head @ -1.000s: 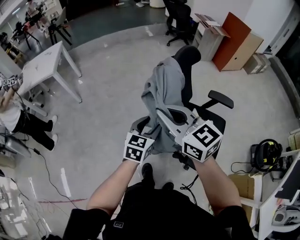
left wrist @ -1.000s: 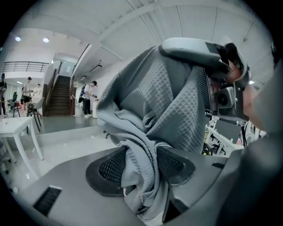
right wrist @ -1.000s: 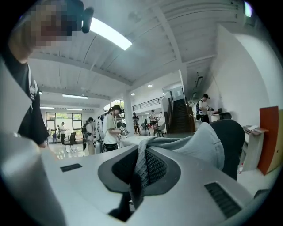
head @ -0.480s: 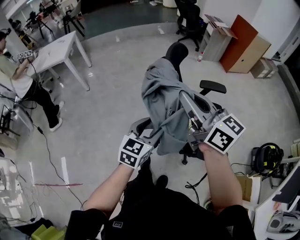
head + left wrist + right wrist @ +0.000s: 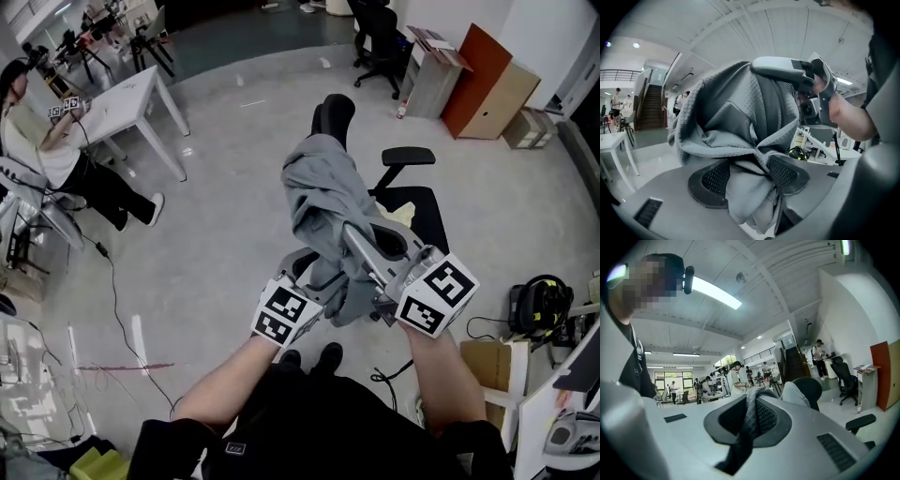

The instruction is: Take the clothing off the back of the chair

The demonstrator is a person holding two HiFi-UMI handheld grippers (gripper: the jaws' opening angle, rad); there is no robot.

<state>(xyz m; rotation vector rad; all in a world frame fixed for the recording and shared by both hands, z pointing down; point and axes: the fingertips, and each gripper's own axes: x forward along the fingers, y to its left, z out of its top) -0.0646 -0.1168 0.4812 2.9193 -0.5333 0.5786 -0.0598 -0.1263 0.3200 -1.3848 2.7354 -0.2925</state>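
A grey garment (image 5: pixel 322 187) hangs bunched in the air in front of a black office chair (image 5: pixel 424 214), whose headrest (image 5: pixel 334 112) shows bare behind it. My right gripper (image 5: pixel 349 232) is shut on a thin fold of the garment (image 5: pixel 751 420) and points about level. My left gripper (image 5: pixel 321 272) sits lower, by the garment's hanging end. A thick wad of the cloth (image 5: pixel 740 122) fills the gap of the left gripper (image 5: pixel 750 161), touching both pads while the jaws are opening. Whether any cloth still touches the chair back is hidden.
A white table (image 5: pixel 131 98) stands at the far left with a seated person (image 5: pixel 56 155) beside it. A cable (image 5: pixel 112 281) trails over the floor. Another black chair (image 5: pixel 375 47) and orange-brown boards (image 5: pixel 487 84) are at the back. A yellow-black headset (image 5: pixel 536 305) lies at the right.
The garment has come up off the chair back and toward me, and the headrest now shows bare. Both grippers moved with it; the right one swung out and back beside the left.
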